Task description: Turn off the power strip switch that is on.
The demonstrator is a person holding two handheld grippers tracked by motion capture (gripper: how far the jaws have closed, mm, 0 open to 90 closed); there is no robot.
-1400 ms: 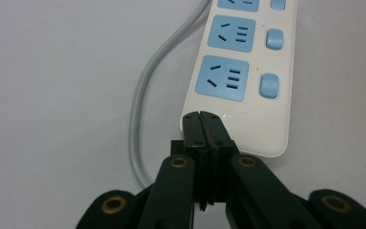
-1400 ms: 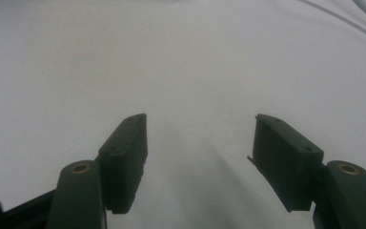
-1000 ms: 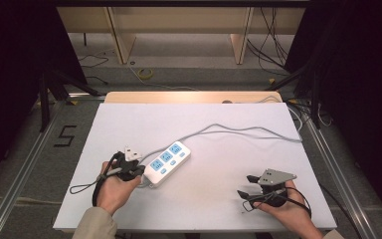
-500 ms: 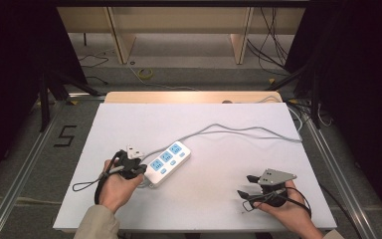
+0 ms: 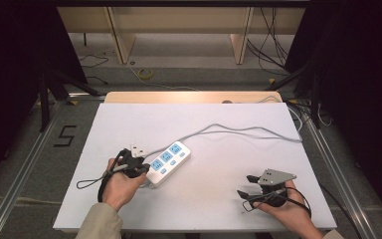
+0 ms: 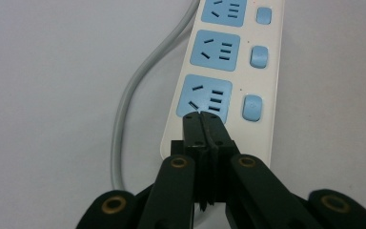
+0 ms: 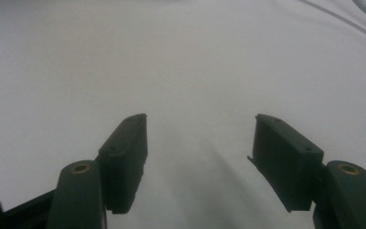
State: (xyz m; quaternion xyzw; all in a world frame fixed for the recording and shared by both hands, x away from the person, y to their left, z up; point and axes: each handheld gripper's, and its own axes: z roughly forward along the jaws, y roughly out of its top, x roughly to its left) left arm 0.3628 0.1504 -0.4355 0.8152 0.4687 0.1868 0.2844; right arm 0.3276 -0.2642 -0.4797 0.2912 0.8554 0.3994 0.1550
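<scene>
Your left gripper [image 6: 202,119], jaws pinched together on nothing, meets the glossy white power strip [image 6: 228,71] (three blue sockets); your right gripper [image 7: 200,143] gapes wide.

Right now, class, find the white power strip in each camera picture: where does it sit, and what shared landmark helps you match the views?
High view: the power strip lies left of the table's centre, slanted, its near end at the left gripper.
Left gripper view: it runs up from the shut jaws, right of centre.
Right gripper view: not in it.
Shared landmark: the strip's grey cable, leaving its near end.
</scene>
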